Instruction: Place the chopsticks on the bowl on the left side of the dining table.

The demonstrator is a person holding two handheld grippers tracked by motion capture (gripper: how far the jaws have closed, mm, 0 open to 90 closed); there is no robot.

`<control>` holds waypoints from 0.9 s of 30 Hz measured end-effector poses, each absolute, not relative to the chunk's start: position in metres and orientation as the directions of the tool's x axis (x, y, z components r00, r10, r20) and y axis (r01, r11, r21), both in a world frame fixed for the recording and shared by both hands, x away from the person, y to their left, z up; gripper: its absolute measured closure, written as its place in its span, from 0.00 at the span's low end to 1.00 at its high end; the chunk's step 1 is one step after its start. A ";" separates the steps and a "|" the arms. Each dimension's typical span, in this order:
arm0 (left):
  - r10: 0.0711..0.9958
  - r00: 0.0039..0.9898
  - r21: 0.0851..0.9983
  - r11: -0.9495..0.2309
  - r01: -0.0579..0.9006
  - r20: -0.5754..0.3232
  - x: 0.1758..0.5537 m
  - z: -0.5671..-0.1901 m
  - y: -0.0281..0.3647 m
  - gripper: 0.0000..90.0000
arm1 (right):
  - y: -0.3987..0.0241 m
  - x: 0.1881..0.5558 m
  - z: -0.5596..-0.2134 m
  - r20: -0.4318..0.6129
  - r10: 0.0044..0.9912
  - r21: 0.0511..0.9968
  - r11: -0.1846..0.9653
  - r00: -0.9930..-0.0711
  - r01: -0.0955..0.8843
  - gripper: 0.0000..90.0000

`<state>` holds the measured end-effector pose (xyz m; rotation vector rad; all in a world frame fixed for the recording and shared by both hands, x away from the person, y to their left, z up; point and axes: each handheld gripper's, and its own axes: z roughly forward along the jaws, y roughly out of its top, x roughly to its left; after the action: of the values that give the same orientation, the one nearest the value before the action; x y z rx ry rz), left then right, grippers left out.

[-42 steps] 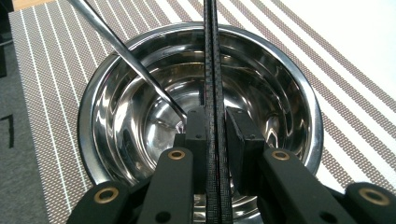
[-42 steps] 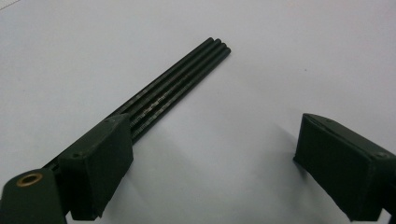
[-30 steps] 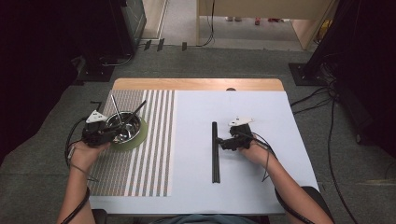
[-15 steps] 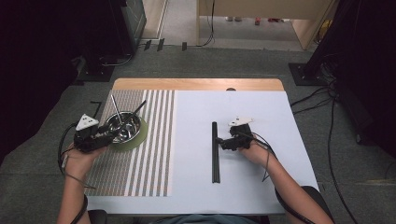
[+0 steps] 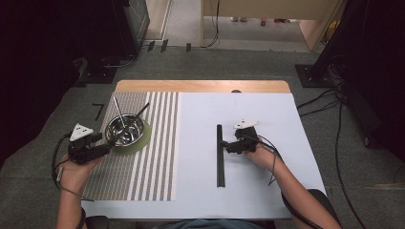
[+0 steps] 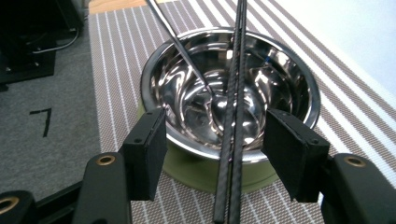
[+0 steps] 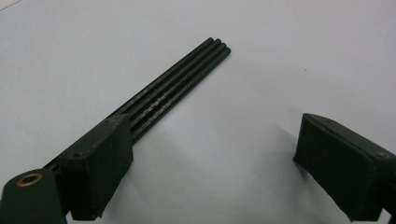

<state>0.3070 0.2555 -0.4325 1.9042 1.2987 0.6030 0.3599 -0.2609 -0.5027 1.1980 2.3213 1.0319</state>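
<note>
Steel bowl (image 6: 231, 93) on green coaster, black chopsticks (image 6: 233, 116) leaning inside, more chopsticks (image 5: 220, 155) on white mat

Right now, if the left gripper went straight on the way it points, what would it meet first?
Probably the black chopsticks lying between the open left gripper's jaws, then the steel bowl's near rim just beyond; depth is hard to judge.

I'm working in what looks like a lab or recording studio: a white-topped table (image 5: 267, 191) stands alone on grey carpet (image 5: 248, 64), loose cables (image 5: 329, 98) trail across the floor well beyond my fingers, and dark equipment stands (image 5: 334, 57) flank it.
</note>
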 end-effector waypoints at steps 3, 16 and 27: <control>0.927 0.375 0.790 -0.211 0.576 -0.025 0.306 -0.435 0.258 0.45 | -0.261 0.360 -0.503 0.034 0.806 0.730 0.384 -0.591 0.565 0.12; 0.927 0.374 0.760 -0.224 0.610 -0.027 0.305 -0.441 0.264 0.48 | -0.261 0.360 -0.503 0.036 0.806 0.730 0.382 -0.591 0.567 0.12; 0.950 0.308 0.765 -0.160 0.624 -0.052 0.307 -0.443 0.278 0.48 | -0.261 0.360 -0.503 0.034 0.805 0.730 0.384 -0.592 0.565 0.12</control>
<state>0.3070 0.2780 -0.4429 1.8767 1.3995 0.5916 0.3600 -0.2611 -0.5028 1.1963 2.3217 1.0327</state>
